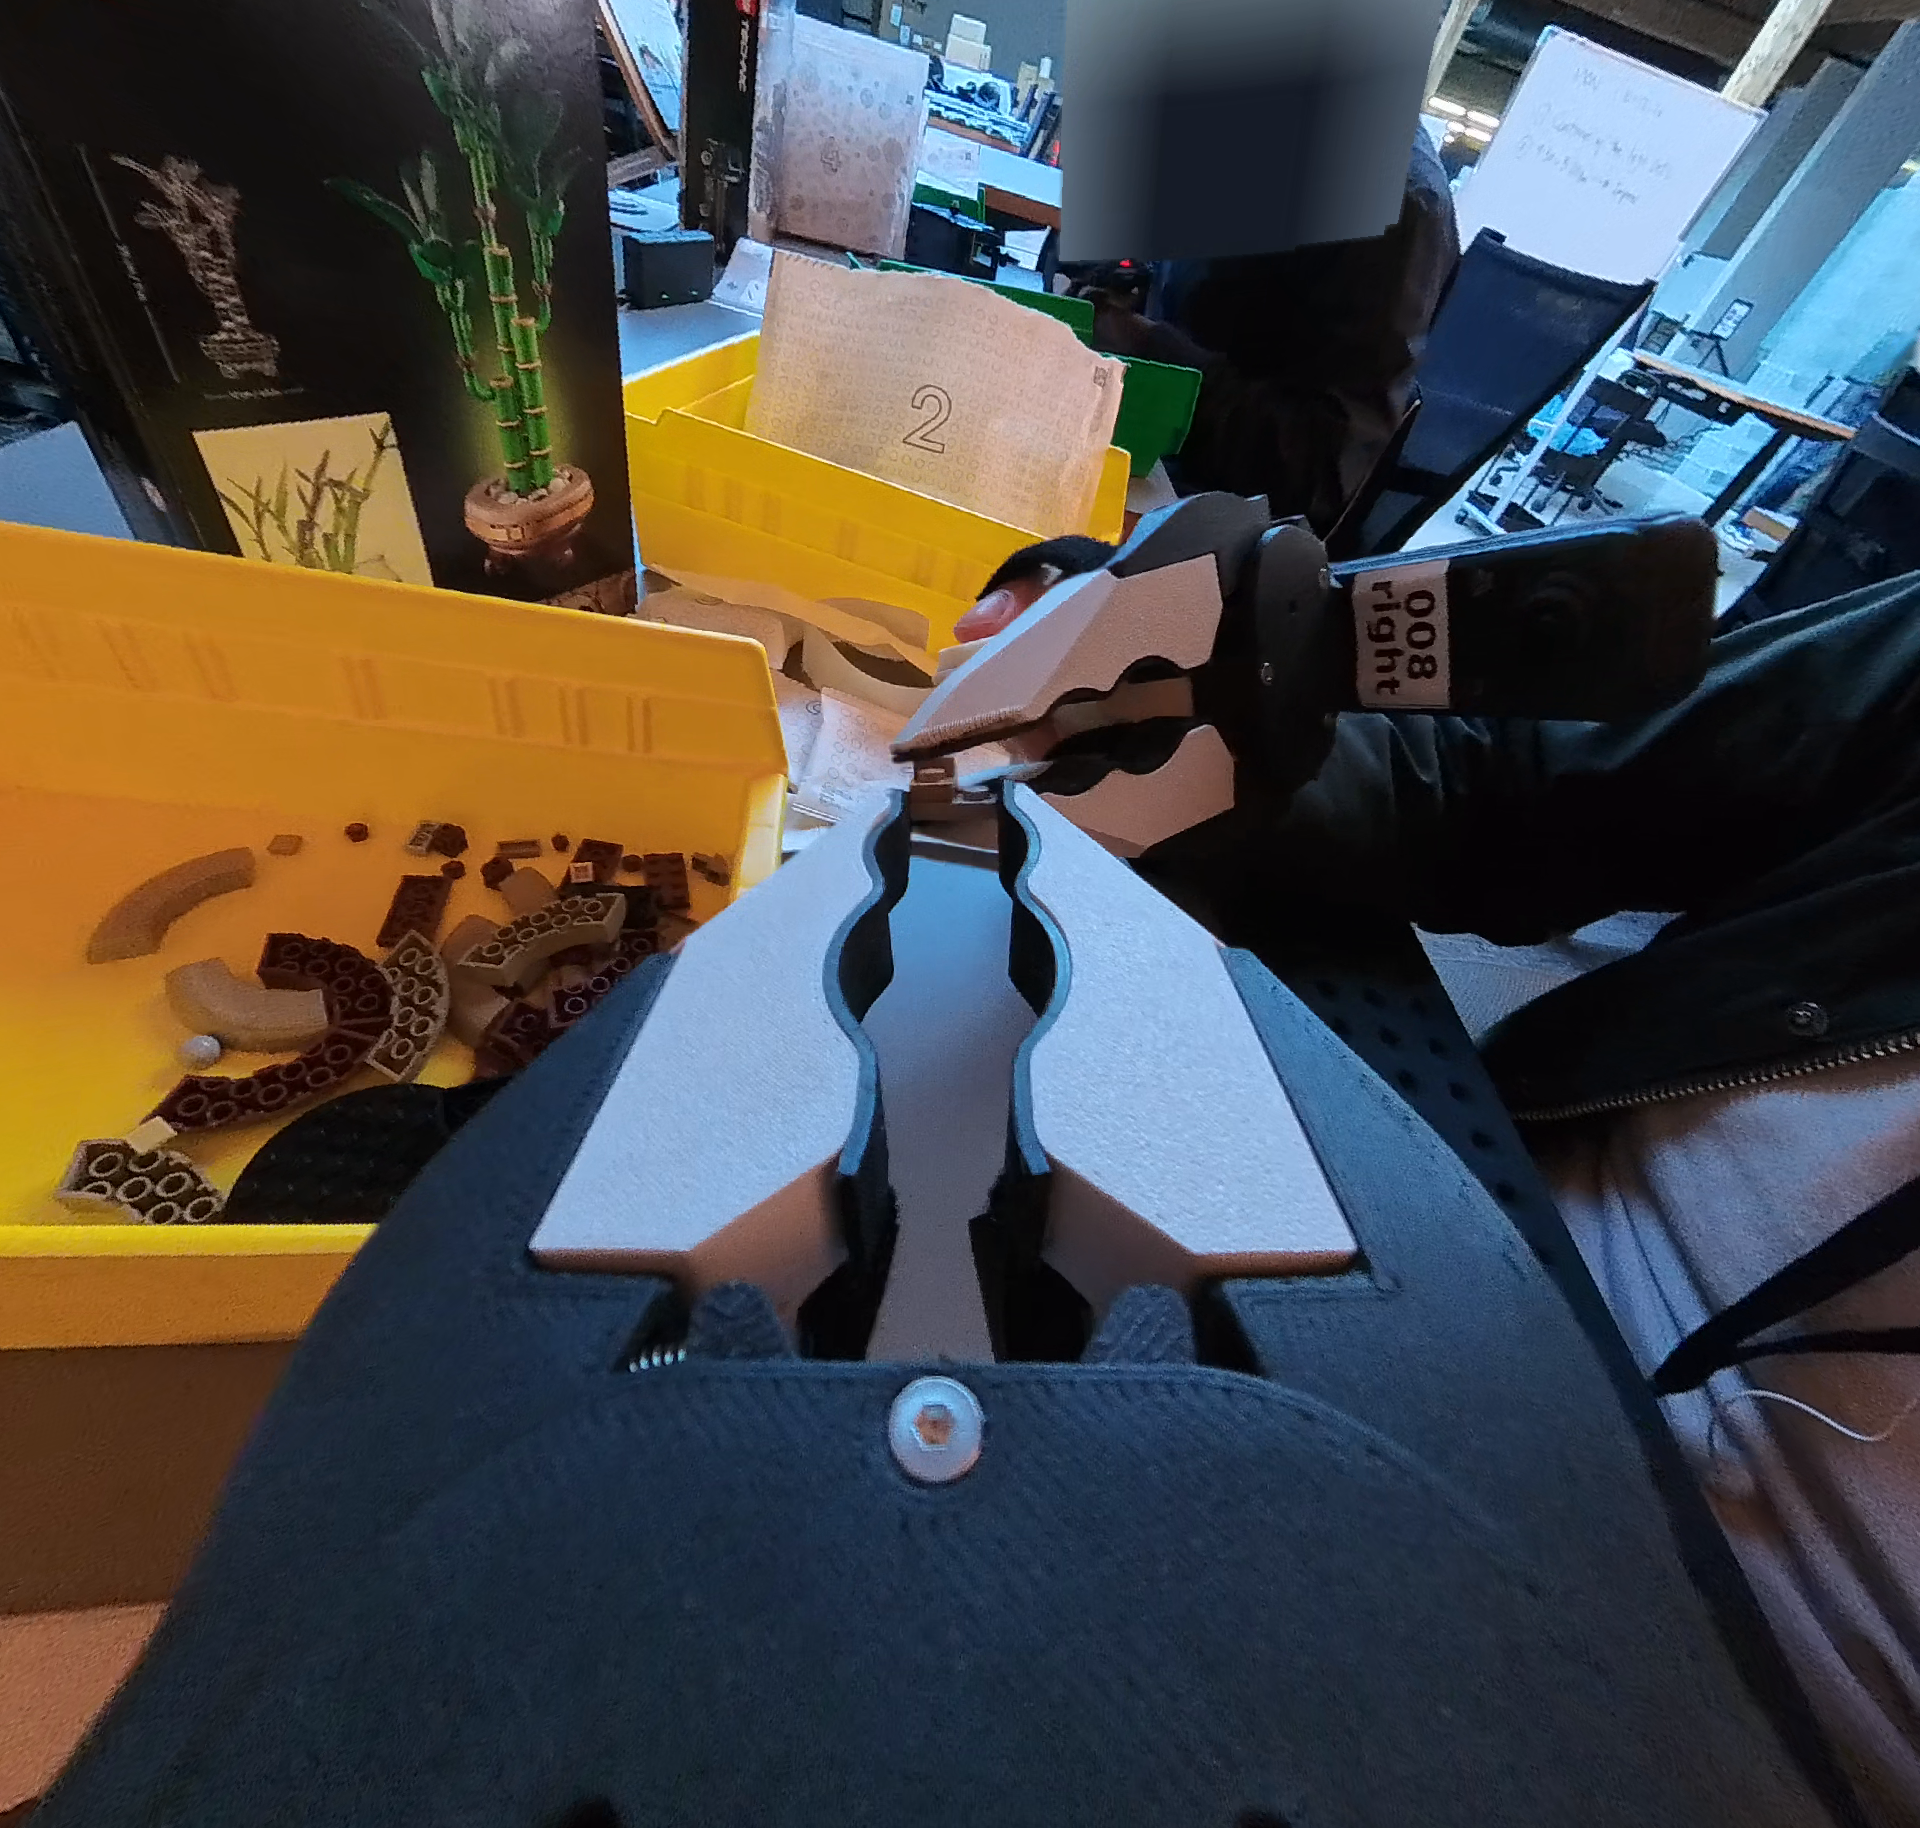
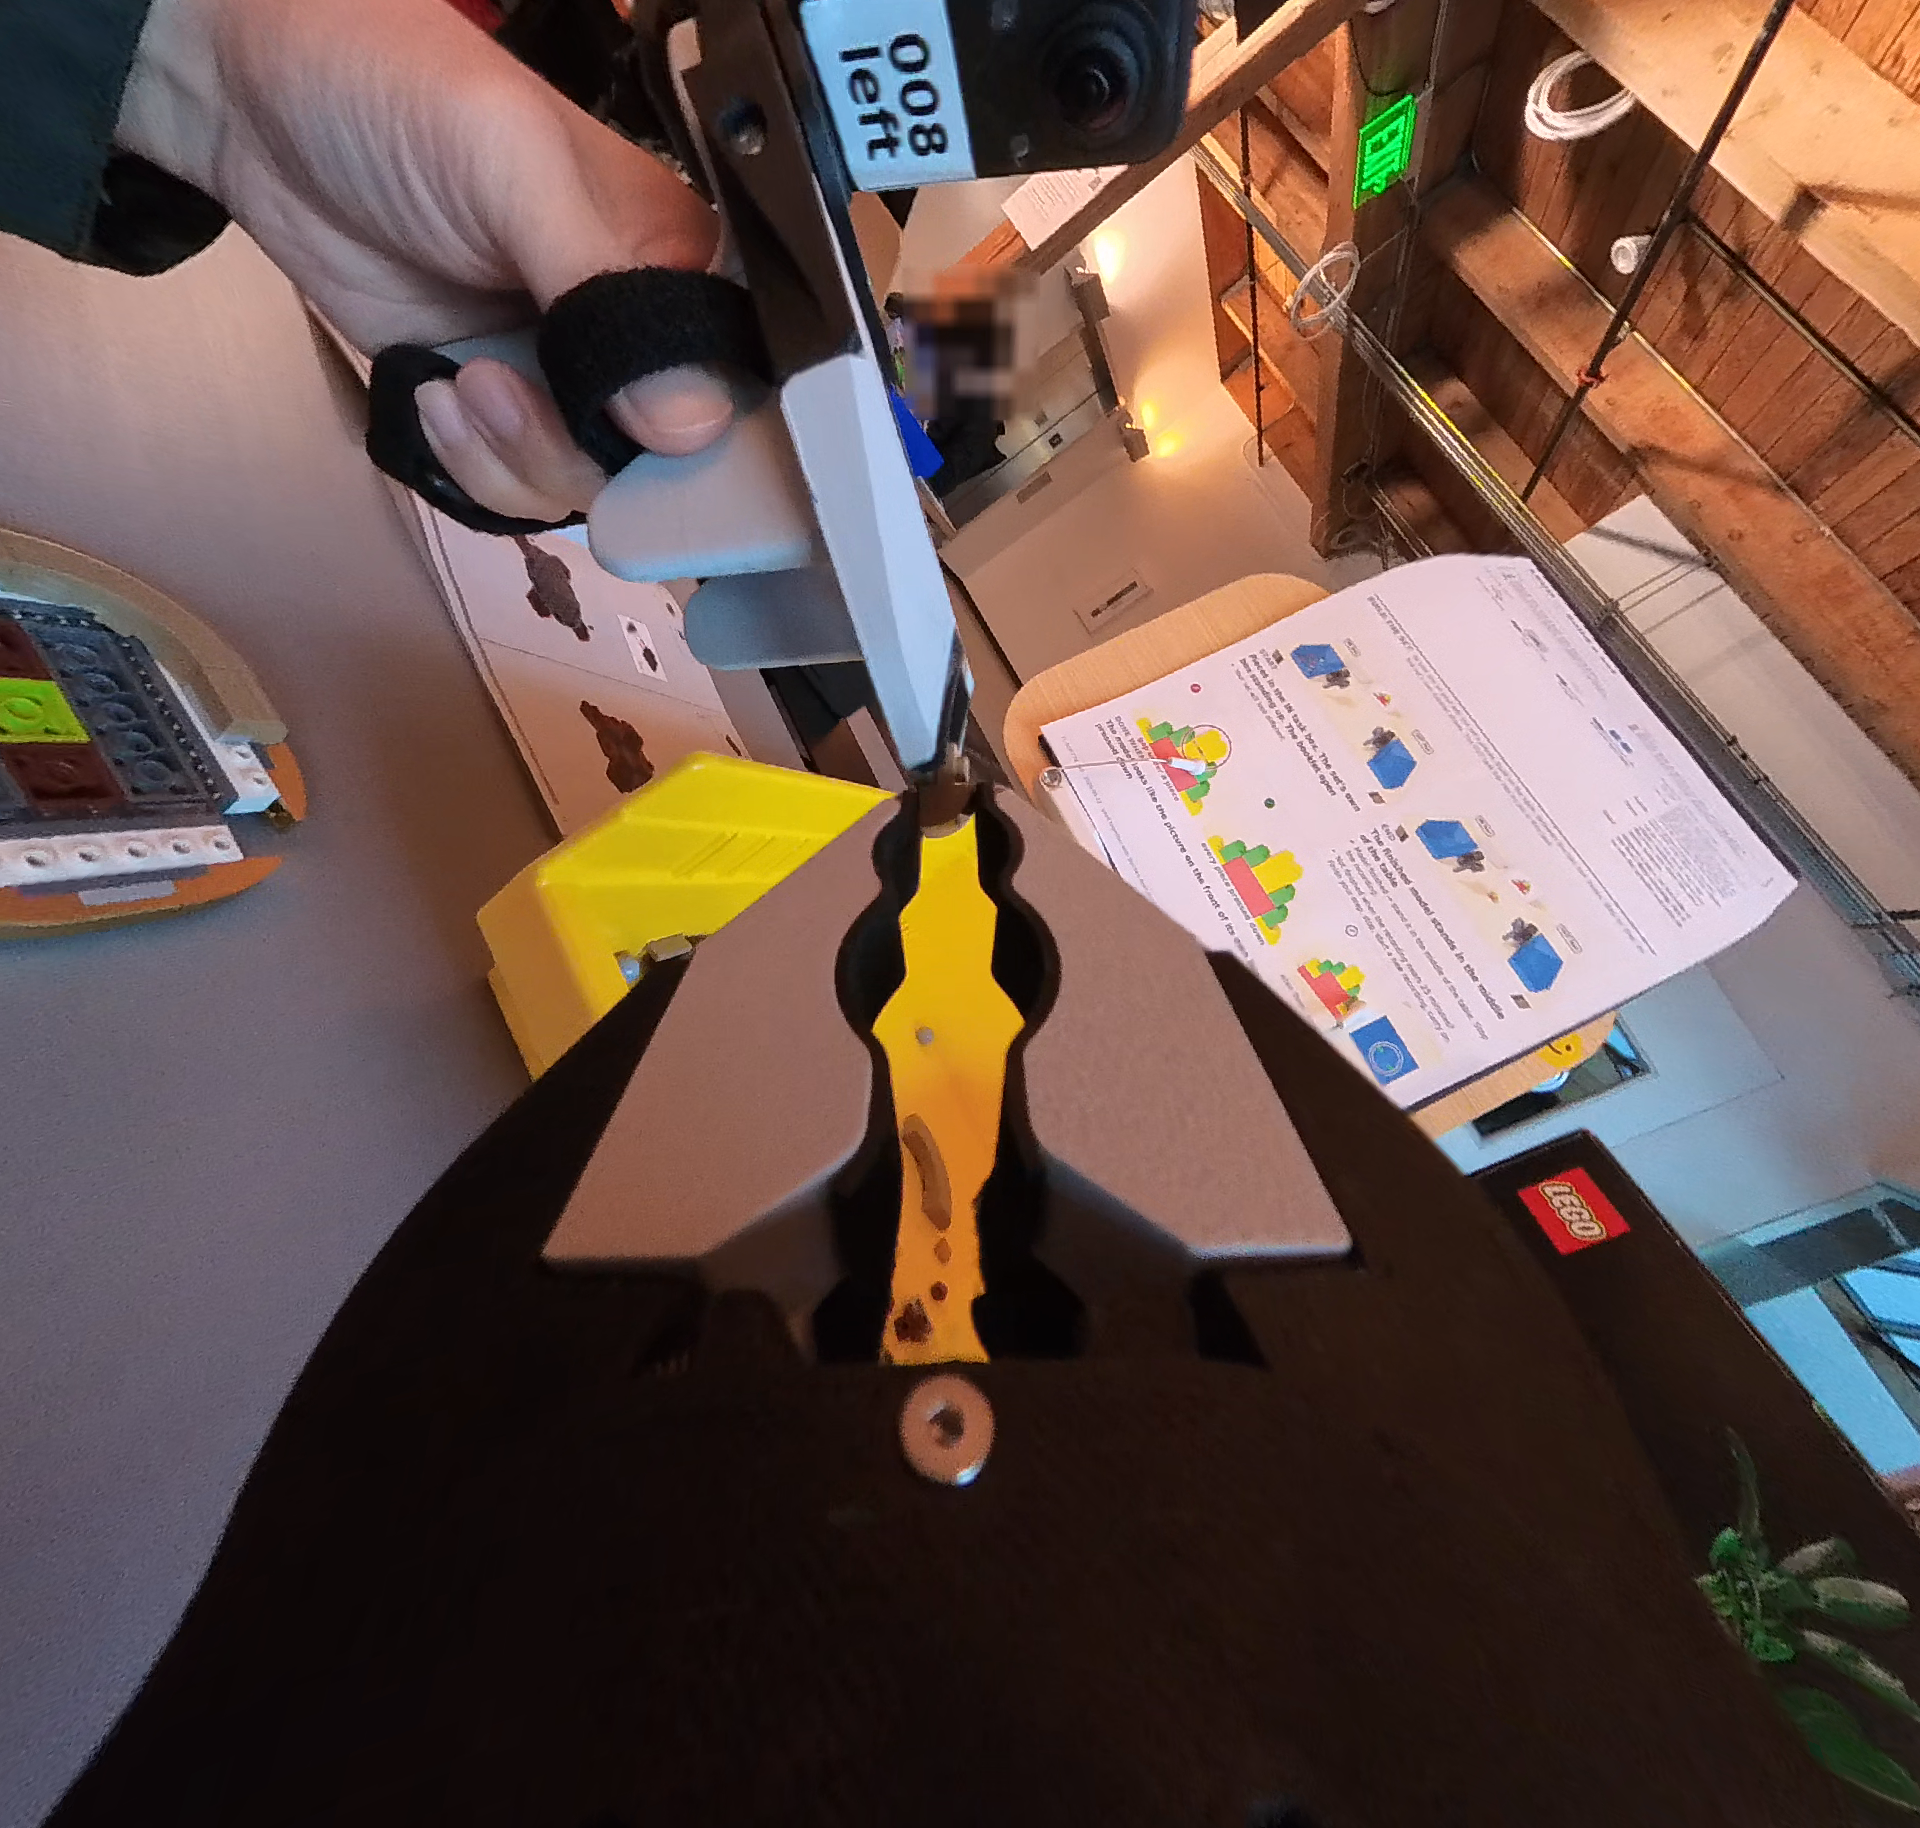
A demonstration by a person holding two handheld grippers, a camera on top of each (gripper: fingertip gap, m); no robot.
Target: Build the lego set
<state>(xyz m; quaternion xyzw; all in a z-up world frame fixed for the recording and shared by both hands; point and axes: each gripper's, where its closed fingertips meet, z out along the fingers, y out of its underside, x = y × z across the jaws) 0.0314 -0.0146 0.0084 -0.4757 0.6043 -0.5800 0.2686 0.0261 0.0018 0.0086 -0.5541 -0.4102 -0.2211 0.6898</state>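
Note:
My left gripper (image 1: 951,804) and right gripper (image 2: 943,804) meet tip to tip in the air. A small brown Lego piece (image 1: 933,777) sits where the tips touch, and it also shows in the right wrist view (image 2: 945,810). Both grippers are closed down on it, with only a narrow gap at the tips. The right gripper (image 1: 940,752) comes in from the right in the left wrist view. The left gripper (image 2: 938,762) comes down from above in the right wrist view. A partly built round base (image 2: 114,739) with dark, lime and brown plates lies on the table at far left.
A yellow bin (image 1: 416,656) at left holds several brown and tan curved pieces (image 1: 343,989); it also shows in the right wrist view (image 2: 665,864). Behind stand the black set box (image 1: 343,251), another yellow bin (image 1: 831,511) with a numbered paper bag (image 1: 925,396), and a green bin (image 1: 1158,396). An instruction booklet (image 2: 592,656) and a printed sheet (image 2: 1434,802) lie farther off. Both grippers' tips are close together, under 4 cm apart. From either gripper's tips it is about 20 cm to the partly built round base (image 2: 114,739).

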